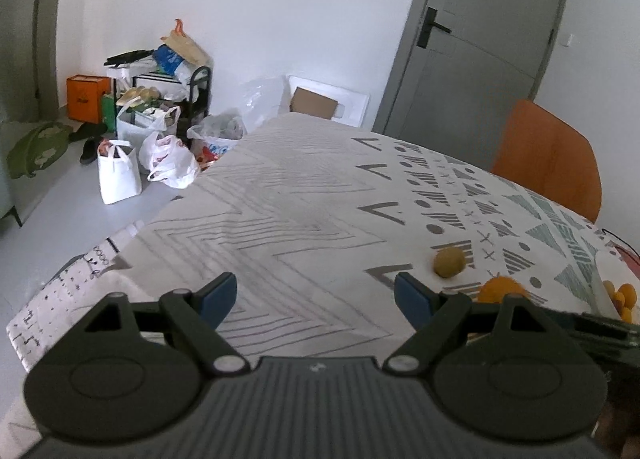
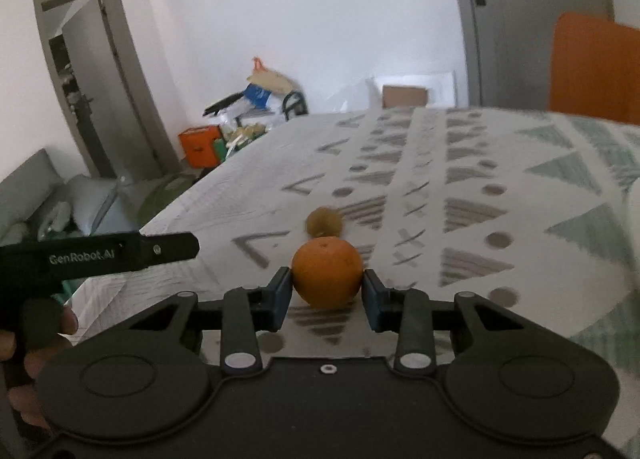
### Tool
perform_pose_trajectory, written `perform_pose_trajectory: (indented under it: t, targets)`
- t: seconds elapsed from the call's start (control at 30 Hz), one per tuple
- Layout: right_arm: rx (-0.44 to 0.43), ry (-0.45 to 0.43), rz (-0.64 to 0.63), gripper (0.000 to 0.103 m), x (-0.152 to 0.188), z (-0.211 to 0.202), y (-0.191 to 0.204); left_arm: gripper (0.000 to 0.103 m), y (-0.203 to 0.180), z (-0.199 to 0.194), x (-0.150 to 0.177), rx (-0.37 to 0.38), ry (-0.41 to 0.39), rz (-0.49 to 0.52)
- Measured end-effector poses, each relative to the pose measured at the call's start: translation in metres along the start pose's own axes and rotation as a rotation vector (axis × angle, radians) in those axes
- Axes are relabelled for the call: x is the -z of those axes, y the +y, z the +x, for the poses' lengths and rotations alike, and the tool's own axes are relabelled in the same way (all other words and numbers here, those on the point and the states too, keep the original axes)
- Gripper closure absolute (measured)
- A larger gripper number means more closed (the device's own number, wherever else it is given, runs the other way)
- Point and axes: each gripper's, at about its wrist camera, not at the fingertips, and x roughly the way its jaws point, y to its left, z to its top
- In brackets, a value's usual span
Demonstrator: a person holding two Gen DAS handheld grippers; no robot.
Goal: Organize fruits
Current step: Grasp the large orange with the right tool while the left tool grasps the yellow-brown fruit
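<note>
Black gripper housing fills the bottom of both wrist views. On the left wrist view, the left gripper [image 1: 315, 293] hangs over the worktop [image 1: 280, 219], which is covered by a white cloth with grey zigzags and triangles; its blue-padded fingers [image 1: 218, 293] stand wide apart with only cloth between them. To their right a small brownish-green fruit, perhaps a kiwi [image 1: 449, 261], lies on the cloth, and nearer the camera the top of an orange [image 1: 502, 290] shows just behind the right-hand finger linkage. At the far right edge sits a cluster of small orange fruits [image 1: 622, 299], partly cut off. Only this view shows the floor at the left with white carrier bags [image 1: 120, 175] and a loaded rack, and the whole grey door [image 1: 480, 59] beside an orange chair [image 1: 552, 155].

On the right wrist view, the left gripper's black side plate [image 2: 100, 253], printed with a maker's name, reaches in from the left, held by a hand [image 2: 32, 343] whose fingers curl at the lower left corner. The right gripper [image 2: 327, 295] points down along the worktop at a shallow angle. Its fingers [image 2: 280, 295] have closed in on the orange [image 2: 327, 273], one pad against each flank, while the fruit rests on the cloth. The kiwi [image 2: 323, 221] lies just beyond the orange, blurred. An open doorway shows at far left in this view alone.
</note>
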Motion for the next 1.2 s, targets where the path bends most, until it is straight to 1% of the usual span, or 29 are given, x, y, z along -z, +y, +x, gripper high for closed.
perform_pose_trajectory:
  t: [0.23,0.3,0.4,0.47,0.63,0.77,0.87,0.9,0.97,1.0,1.07,1.2]
  targets:
    - [0.049,-0.014,0.058,0.067,-0.005,-0.010,-0.021,0.020,-0.029,0.012,-0.002,0.034,-0.012,0.066]
    - [0.058,-0.025,0.056,0.067,-0.006,-0.014,-0.023,0.021,-0.036,0.018,-0.003,0.039,-0.012,0.086]
    - [0.110,-0.039,0.035,0.067,-0.008,-0.016,-0.027,0.023,-0.044,0.023,-0.006,0.050,-0.013,0.101]
    - [0.127,-0.043,0.043,0.067,-0.010,-0.019,-0.034,0.025,-0.050,0.027,-0.007,0.054,-0.013,0.113]
    - [0.148,-0.067,0.077,0.067,-0.013,-0.027,-0.047,0.037,-0.062,0.037,-0.009,0.070,0.005,0.135]
    - [0.169,-0.076,0.087,0.067,-0.014,-0.030,-0.055,0.042,-0.073,0.044,-0.010,0.083,0.015,0.159]
    - [0.176,-0.082,0.099,0.067,-0.016,-0.032,-0.059,0.049,-0.081,0.049,-0.009,0.096,0.026,0.175]
    - [0.175,-0.087,0.101,0.067,-0.017,-0.033,-0.060,0.056,-0.084,0.052,-0.008,0.102,0.037,0.176]
    - [0.176,-0.098,0.104,0.067,-0.019,-0.035,-0.063,0.073,-0.087,0.060,-0.006,0.110,0.065,0.168]
    - [0.176,-0.102,0.105,0.067,-0.019,-0.036,-0.064,0.078,-0.088,0.064,-0.005,0.102,0.073,0.161]
    - [0.187,-0.117,0.107,0.067,-0.020,-0.040,-0.065,0.078,-0.093,0.063,-0.006,0.085,0.061,0.167]
    - [0.209,-0.132,0.105,0.067,-0.021,-0.044,-0.067,0.078,-0.100,0.053,-0.009,0.101,0.047,0.176]
